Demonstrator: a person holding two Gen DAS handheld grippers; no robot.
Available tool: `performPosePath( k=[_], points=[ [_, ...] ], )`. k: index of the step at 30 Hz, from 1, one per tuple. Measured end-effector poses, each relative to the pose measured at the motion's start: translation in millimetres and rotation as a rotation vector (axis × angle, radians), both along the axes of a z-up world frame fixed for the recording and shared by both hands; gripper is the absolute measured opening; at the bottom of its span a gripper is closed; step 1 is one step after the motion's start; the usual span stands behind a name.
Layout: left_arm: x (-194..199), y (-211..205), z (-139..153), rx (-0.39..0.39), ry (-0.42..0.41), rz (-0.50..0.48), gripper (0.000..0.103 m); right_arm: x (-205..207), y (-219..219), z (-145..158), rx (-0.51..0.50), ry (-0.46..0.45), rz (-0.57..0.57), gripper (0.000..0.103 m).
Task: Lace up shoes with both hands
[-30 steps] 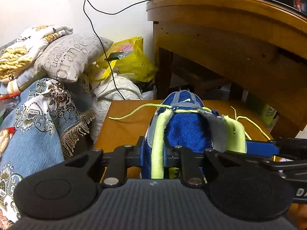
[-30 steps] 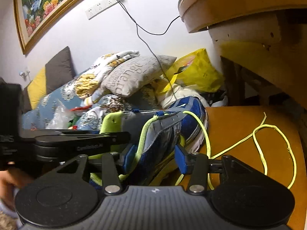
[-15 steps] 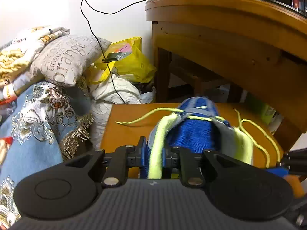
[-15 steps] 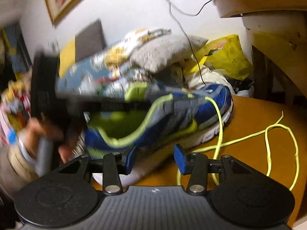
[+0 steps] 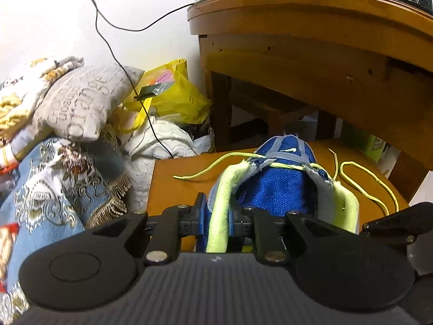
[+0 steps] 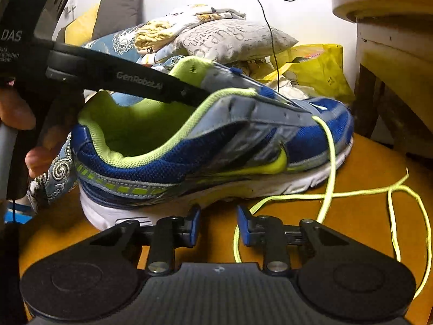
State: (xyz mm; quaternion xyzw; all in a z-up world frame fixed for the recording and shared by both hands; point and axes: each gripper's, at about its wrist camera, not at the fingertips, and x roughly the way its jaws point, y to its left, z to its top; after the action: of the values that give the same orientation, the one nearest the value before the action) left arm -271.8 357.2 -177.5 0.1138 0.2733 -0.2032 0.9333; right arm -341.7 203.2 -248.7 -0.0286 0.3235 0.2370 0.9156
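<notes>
Shoe (image 5: pixel 273 187), blue mesh with lime lining, on an orange-brown tabletop (image 5: pixel 173 178).

Left wrist view: left gripper (image 5: pixel 216 220) clamps narrowly on the shoe's lime-edged collar wall (image 5: pixel 219 211), blue pads pressing both faces. Toe points away from the tool. Lace (image 5: pixel 205 168) runs across the front eyelets only; one end trails ahead to the tool's left, the rest loops on the tabletop ahead to its right. Right gripper's black body sits at the tool's right edge. Pillows (image 5: pixel 81 103) and a yellow bag (image 5: pixel 173 100) lie well beyond.

Right wrist view: right gripper (image 6: pixel 217 226) sits just short of the shoe's sole, pads apart at a middling gap with nothing between them; its jaws have just been closing. Lace (image 6: pixel 328 162) drops from a front eyelet, its slack lying just ahead and right of the right-hand pad. The left gripper's arm reaches into the shoe opening above; a hand (image 6: pixel 19 113) shows at far left.

Step in hand, by judgement: fetch the loose lace. Shift rightward onto the strand, pinch near its tip, keep the left clamp steady, avoid dragging the shoe.
</notes>
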Motion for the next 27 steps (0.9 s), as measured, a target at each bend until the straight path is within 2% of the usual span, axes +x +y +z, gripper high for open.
performPosePath(
  k=[3, 9, 14, 18, 22, 25, 27],
  points=[
    [8.1, -0.3, -0.6, 0.017, -0.015, 0.006, 0.017, 5.1, 6.9, -2.6, -0.013, -0.018, -0.005, 0.022],
    [28.4, 14.2, -2.6, -0.020, 0.003, 0.056, 0.017, 24.6, 19.5, -4.4, -0.047, -0.063, -0.021, 0.020],
    [28.2, 9.9, 0.3, -0.008, 0.022, 0.055, 0.019, 29.9, 16.7, -7.5, -0.046, -0.086, -0.003, 0.020],
    [20.8, -0.2, 0.0, 0.052, 0.016, 0.021, 0.040, 26.8, 17.4, -9.0, -0.054, -0.107, -0.003, 0.020],
    [13.7, -7.3, -3.6, 0.122, -0.008, -0.009, 0.046, 25.9, 15.1, -8.8, -0.036, -0.102, -0.017, 0.021],
    [13.7, -4.7, -3.8, 0.114, 0.014, -0.040, 0.054, 26.0, 12.0, -8.2, -0.015, -0.091, -0.028, 0.024],
    [15.4, -2.1, -3.3, 0.096, 0.044, -0.072, 0.068, 25.8, 11.4, -7.9, -0.008, -0.085, -0.029, 0.025]
  ],
)
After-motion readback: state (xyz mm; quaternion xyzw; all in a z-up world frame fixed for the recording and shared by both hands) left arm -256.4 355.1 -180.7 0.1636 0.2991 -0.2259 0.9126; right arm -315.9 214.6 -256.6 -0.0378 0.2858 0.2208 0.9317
